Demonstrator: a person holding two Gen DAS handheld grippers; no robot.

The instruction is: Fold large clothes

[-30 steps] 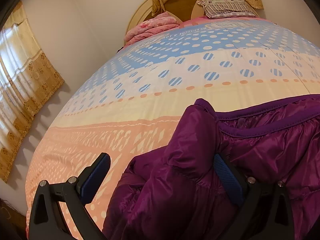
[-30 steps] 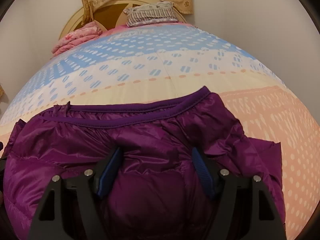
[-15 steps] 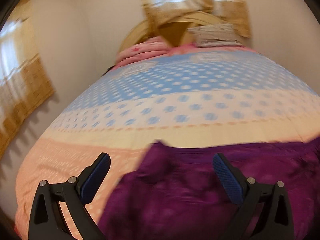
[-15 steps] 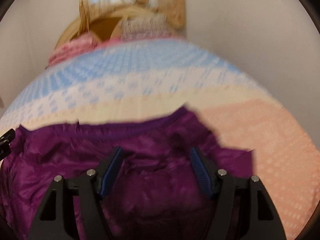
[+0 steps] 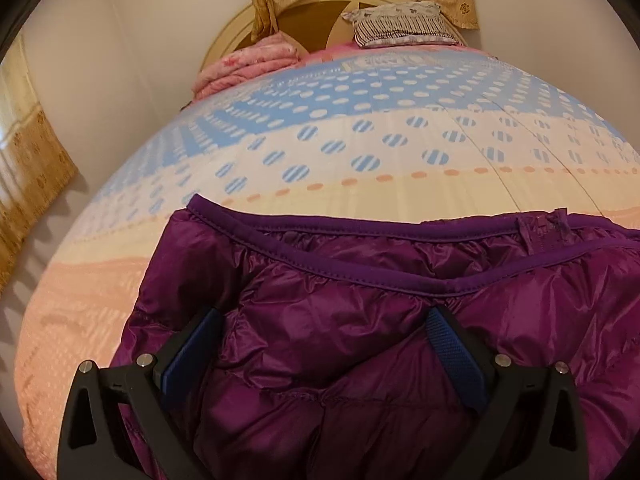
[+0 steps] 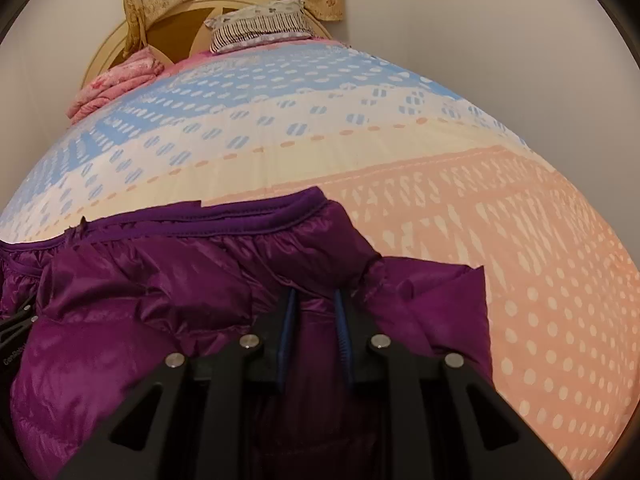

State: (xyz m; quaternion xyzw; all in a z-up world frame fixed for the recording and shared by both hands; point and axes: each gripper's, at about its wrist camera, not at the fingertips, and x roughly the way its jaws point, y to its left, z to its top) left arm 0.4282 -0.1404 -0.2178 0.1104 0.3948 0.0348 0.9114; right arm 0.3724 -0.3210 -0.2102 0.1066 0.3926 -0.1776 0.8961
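Observation:
A shiny purple down jacket [image 5: 360, 320] lies on the bed, its darker trimmed hem edge toward the headboard. My left gripper [image 5: 320, 332] is open, its blue pads [image 5: 452, 352] pressed down astride a puffy fold near the jacket's left side. In the right wrist view the jacket [image 6: 140, 320] fills the lower left. My right gripper [image 6: 314, 304] is shut on a bunched fold of the jacket near its right edge. A flap of jacket [image 6: 440, 300] sticks out to the right of it.
The bed cover [image 5: 360, 152] has blue, cream and peach bands with dots. A folded pink blanket [image 5: 248, 64] and a striped pillow [image 5: 400, 26] lie by the round headboard [image 6: 168, 28]. A curtain [image 5: 28, 160] hangs at the left; walls flank the bed.
My right gripper has closed on a fold of the jacket. My left gripper moved right from the jacket's left sleeve area onto its body and stays open. The jacket now lies flatter.

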